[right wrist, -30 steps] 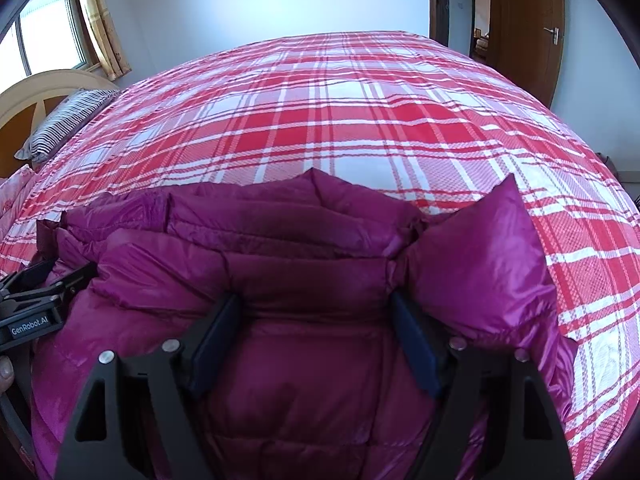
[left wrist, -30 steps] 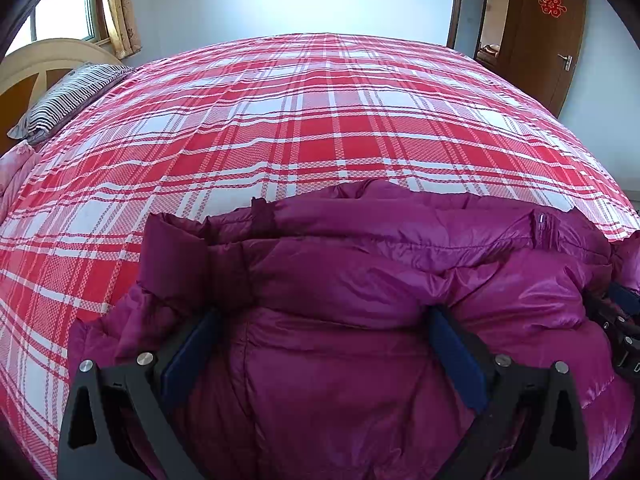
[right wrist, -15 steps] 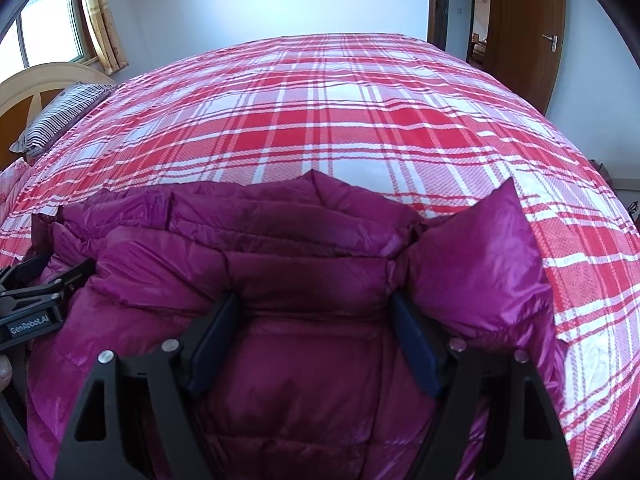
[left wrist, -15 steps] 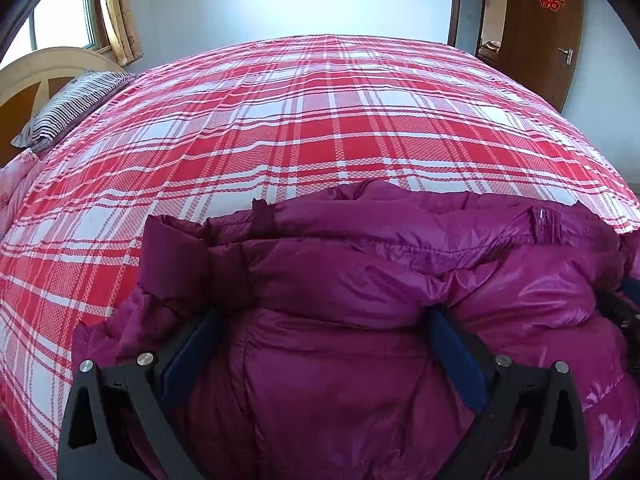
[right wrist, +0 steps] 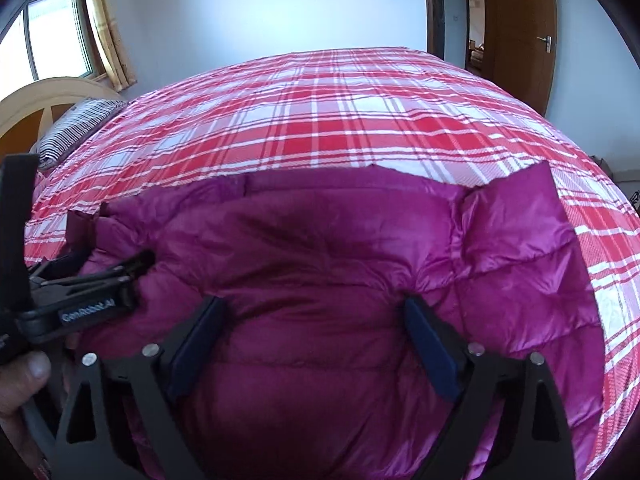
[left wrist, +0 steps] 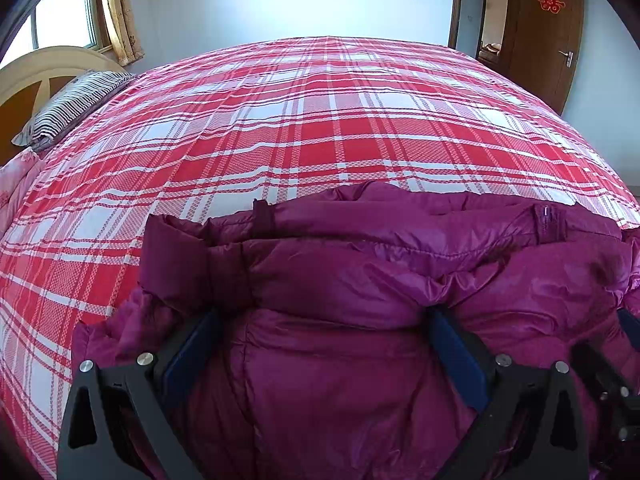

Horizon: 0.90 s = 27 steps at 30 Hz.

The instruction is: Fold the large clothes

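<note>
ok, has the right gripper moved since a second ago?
Yes. In the left wrist view the right gripper has come in leftward against the still door. Its jaws are opening, jacket between the fingers.

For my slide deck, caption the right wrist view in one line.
Right gripper, jaws opening around a puffy magenta down jacket on a red plaid bed.
</note>
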Each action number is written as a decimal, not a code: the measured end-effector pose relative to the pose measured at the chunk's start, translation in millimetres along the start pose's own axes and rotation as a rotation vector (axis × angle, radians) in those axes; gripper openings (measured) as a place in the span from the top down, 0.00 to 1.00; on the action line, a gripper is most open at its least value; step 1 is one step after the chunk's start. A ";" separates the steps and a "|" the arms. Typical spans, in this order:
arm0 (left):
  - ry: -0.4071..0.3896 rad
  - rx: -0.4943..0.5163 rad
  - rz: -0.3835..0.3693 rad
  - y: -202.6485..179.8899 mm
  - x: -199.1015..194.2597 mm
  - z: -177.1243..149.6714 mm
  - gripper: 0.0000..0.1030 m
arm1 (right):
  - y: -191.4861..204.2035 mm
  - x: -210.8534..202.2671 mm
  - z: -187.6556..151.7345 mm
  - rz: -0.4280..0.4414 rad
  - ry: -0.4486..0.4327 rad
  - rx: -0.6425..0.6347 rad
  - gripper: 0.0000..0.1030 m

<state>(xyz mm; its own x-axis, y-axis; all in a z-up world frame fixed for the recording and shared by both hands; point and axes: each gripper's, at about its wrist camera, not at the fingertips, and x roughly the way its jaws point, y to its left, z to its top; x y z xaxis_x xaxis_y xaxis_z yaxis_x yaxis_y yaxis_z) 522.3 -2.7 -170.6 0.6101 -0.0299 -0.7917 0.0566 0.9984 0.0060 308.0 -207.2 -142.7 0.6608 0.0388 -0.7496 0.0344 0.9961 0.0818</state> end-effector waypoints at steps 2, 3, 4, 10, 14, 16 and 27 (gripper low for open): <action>0.000 0.001 0.002 0.0 -0.1 -0.2 0.01 | 0.9 4.2 1.1 -0.006 0.012 -0.008 0.08; -0.001 0.001 0.003 -0.2 -0.2 -0.2 0.01 | 1.8 5.2 0.8 -0.009 0.016 -0.011 0.08; -0.002 0.001 0.003 -0.1 -0.3 -0.3 0.01 | 2.1 6.8 1.0 -0.011 0.023 -0.013 0.08; -0.001 0.002 0.001 -0.1 -0.3 -0.4 0.01 | 5.0 10.7 -0.6 -0.029 0.039 -0.031 0.06; 0.011 -0.016 -0.012 4.0 -8.0 0.7 0.01 | 5.8 12.6 -1.5 -0.039 0.041 -0.039 0.05; -0.004 -0.023 -0.014 6.5 -19.6 -1.8 0.01 | 6.2 13.1 -2.2 -0.040 0.039 -0.041 0.05; -0.043 0.114 -0.030 -23.4 -46.2 -30.5 0.01 | 8.1 13.1 -2.6 -0.040 0.031 -0.040 0.04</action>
<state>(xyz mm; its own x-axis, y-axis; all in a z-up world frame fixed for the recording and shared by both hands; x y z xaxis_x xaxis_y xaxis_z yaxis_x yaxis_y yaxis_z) 468.7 -23.2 -152.8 0.6400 -0.0642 -0.7657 0.1631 0.9852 0.0537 315.0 -198.4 -153.5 0.6359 0.0009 -0.7718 0.0296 0.9992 0.0255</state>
